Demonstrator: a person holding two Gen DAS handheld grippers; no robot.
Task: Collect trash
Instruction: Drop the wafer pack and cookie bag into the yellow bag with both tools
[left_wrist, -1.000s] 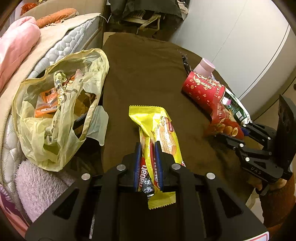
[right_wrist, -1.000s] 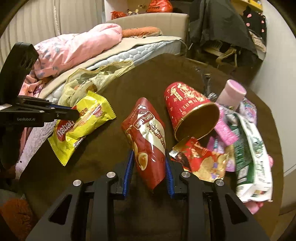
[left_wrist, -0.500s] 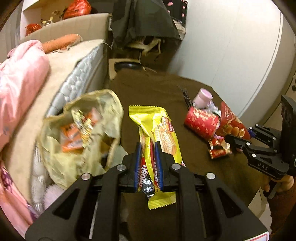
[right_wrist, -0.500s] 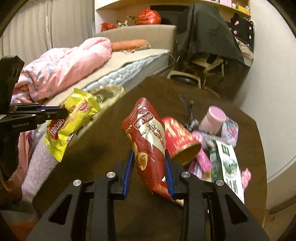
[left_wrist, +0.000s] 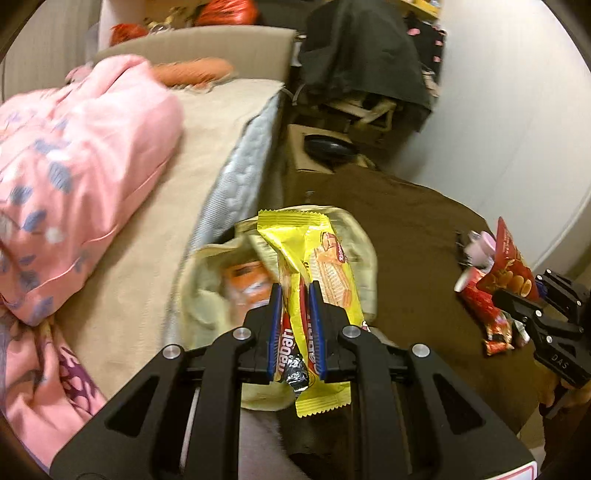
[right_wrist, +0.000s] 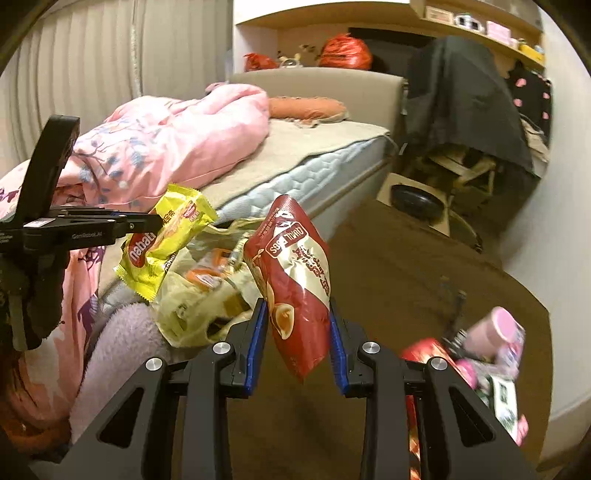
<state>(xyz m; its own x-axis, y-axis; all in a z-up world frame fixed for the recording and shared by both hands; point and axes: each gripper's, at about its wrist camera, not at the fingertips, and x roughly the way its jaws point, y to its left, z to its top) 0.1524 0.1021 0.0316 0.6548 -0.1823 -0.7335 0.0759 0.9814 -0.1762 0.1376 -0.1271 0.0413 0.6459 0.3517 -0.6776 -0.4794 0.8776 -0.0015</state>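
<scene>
Beside the bed (right_wrist: 314, 155), each hand-held gripper pinches trash: left (left_wrist: 296, 328) a yellow wrapper (left_wrist: 314, 258), right (right_wrist: 297, 343) a red packet (right_wrist: 295, 266).

I see a bed (right_wrist: 314, 155) along the left with a beige headboard (right_wrist: 317, 79), a quilted blue mattress edge and a rumpled pink duvet (right_wrist: 177, 136). A brown-covered desk (right_wrist: 424, 266) sits just beside it. Behind are a chair draped in dark clothing (right_wrist: 465, 110), a high shelf (right_wrist: 476, 27), a white wall (left_wrist: 509, 110) and pale pleated curtains (right_wrist: 92, 62).
</scene>
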